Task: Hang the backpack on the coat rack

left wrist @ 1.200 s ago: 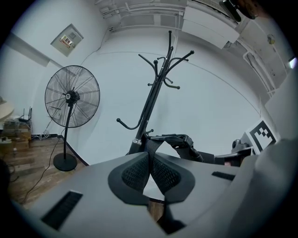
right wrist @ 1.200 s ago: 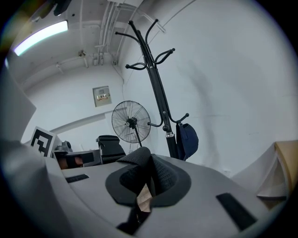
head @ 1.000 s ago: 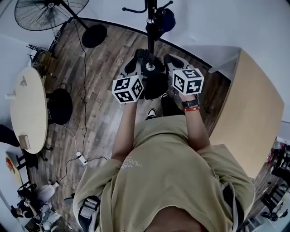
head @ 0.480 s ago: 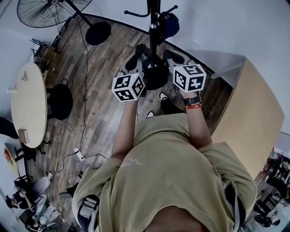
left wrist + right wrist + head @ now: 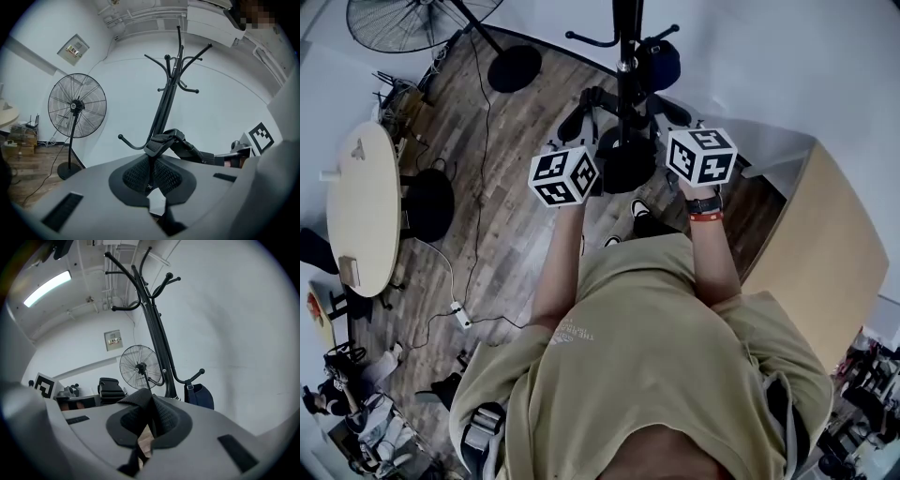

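A black backpack (image 5: 628,165) hangs between my two grippers, close against the pole of the black coat rack (image 5: 626,56). My left gripper (image 5: 578,124) is shut on one black webbing strap (image 5: 161,140), with its jaws closed round the webbing. My right gripper (image 5: 667,111) is shut on another black strap (image 5: 142,405). In the left gripper view the coat rack (image 5: 169,89) stands just behind the strap, a low hook curving out to the left. In the right gripper view the coat rack (image 5: 152,329) rises straight ahead.
A dark blue bag (image 5: 661,61) hangs on a low rack hook, also in the right gripper view as the blue bag (image 5: 200,397). A standing fan (image 5: 412,19) is at the back left, a round table (image 5: 358,220) left, a wooden tabletop (image 5: 820,248) right. Cables lie on the wood floor.
Both grippers have lifted the backpack and carried it forward, closer to the rack pole. Their hold on the straps is unchanged.
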`<state>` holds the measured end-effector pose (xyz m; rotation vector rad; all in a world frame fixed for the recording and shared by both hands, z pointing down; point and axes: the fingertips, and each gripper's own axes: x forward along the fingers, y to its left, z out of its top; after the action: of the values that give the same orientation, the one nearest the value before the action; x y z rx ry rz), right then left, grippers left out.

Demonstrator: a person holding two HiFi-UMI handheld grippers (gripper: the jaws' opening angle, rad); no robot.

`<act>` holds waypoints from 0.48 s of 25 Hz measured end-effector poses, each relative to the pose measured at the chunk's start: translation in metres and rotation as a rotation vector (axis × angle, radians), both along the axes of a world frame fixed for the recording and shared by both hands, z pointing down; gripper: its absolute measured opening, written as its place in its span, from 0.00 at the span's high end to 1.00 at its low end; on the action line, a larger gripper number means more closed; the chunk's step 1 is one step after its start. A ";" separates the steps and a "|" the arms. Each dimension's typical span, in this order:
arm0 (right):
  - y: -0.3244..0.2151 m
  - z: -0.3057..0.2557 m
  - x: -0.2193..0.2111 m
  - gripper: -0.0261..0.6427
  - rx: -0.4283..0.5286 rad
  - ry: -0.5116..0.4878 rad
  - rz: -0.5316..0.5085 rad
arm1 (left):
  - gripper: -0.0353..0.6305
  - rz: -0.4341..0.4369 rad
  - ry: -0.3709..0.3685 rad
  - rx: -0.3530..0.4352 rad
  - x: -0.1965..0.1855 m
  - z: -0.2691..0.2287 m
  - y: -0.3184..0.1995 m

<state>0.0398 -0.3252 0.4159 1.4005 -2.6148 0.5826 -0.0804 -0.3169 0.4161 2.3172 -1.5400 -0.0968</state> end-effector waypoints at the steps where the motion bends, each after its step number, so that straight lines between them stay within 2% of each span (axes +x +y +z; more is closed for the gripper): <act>1: -0.004 -0.001 0.001 0.94 -0.001 -0.003 -0.001 | 0.91 -0.005 0.001 0.000 0.000 0.000 -0.004; 12: -0.044 -0.004 0.003 0.94 0.006 -0.010 -0.016 | 0.91 -0.043 0.007 -0.002 -0.004 -0.001 -0.038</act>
<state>0.0427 -0.3693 0.4117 1.3800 -2.6350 0.5816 -0.0848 -0.3545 0.4153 2.2802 -1.5862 -0.1147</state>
